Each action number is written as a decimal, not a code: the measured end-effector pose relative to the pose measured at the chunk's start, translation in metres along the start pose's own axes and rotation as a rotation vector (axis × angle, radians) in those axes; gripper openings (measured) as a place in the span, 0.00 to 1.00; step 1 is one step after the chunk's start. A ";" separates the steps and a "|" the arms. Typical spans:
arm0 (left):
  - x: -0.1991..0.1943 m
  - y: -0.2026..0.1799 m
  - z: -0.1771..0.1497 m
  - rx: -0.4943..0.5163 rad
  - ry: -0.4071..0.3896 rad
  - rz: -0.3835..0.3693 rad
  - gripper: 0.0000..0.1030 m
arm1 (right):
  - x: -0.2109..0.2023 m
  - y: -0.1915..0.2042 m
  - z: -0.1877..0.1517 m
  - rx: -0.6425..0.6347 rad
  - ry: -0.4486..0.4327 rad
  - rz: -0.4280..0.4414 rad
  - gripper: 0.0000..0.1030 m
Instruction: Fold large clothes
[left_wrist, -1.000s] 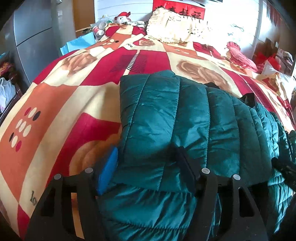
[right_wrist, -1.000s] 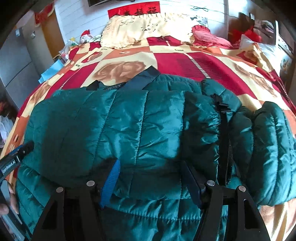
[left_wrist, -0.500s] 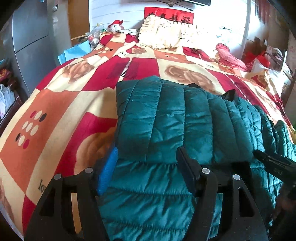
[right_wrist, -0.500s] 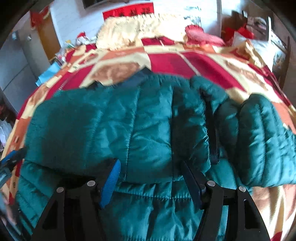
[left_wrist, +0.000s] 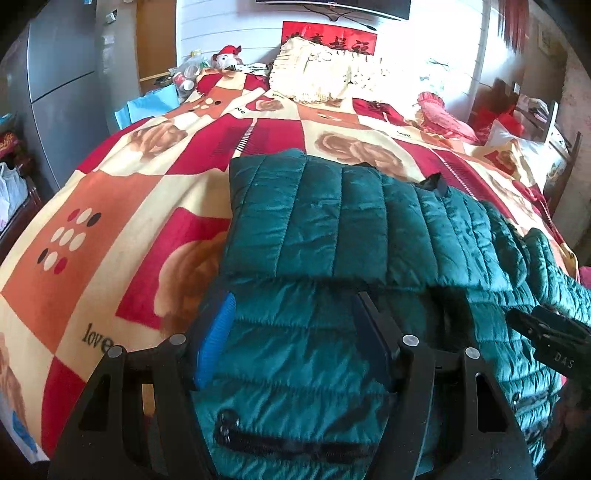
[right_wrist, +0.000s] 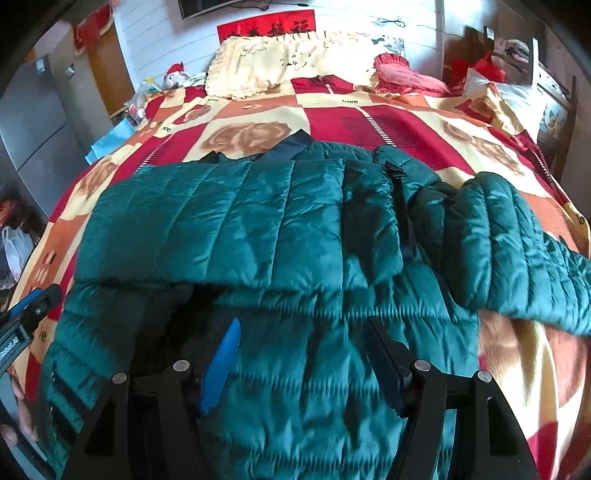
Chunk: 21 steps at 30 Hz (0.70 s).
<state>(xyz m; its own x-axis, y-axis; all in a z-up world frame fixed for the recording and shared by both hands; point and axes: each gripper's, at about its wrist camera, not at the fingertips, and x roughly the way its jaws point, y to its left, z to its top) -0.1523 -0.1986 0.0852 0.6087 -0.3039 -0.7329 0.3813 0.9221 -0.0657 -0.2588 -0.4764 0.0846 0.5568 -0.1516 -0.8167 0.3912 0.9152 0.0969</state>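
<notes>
A dark green quilted jacket (left_wrist: 332, 221) lies across the bed, its upper layer folded toward me with the fold's edge running crosswise. One sleeve (right_wrist: 517, 251) spreads out to the right. My left gripper (left_wrist: 294, 295) hovers open over the jacket's near part, just short of the fold's edge, and its pads press nothing. My right gripper (right_wrist: 302, 323) hovers the same way further right; its jaws are opening, with only the jacket's flat surface beneath them. Each gripper shows at the edge of the other's view: the right gripper (left_wrist: 546, 332), the left gripper (right_wrist: 29, 310).
The bed is covered by a red, orange and cream blanket (left_wrist: 110, 221). Cream pillows (right_wrist: 280, 62) and a pink cushion (right_wrist: 402, 74) lie at the head. A grey cabinet (left_wrist: 51, 74) stands at the left, with a white bag (right_wrist: 14, 251) below.
Both grippers have drawn back toward the near edge and risen. The fold's edge, which sat between their fingers, now lies ahead of the fingertips, flat on the jacket.
</notes>
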 end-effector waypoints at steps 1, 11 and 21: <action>-0.002 -0.001 -0.002 0.003 0.000 0.000 0.64 | -0.003 0.000 -0.003 0.002 -0.003 0.001 0.68; -0.018 -0.015 -0.012 0.024 -0.011 -0.009 0.64 | -0.018 -0.007 -0.023 0.034 0.006 0.007 0.70; -0.012 -0.032 -0.005 0.016 -0.009 -0.028 0.64 | -0.029 -0.018 -0.028 0.041 -0.002 -0.005 0.70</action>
<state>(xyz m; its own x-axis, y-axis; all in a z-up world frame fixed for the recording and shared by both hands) -0.1751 -0.2231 0.0929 0.6041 -0.3319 -0.7245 0.4097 0.9092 -0.0749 -0.3023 -0.4786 0.0904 0.5563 -0.1569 -0.8160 0.4237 0.8983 0.1161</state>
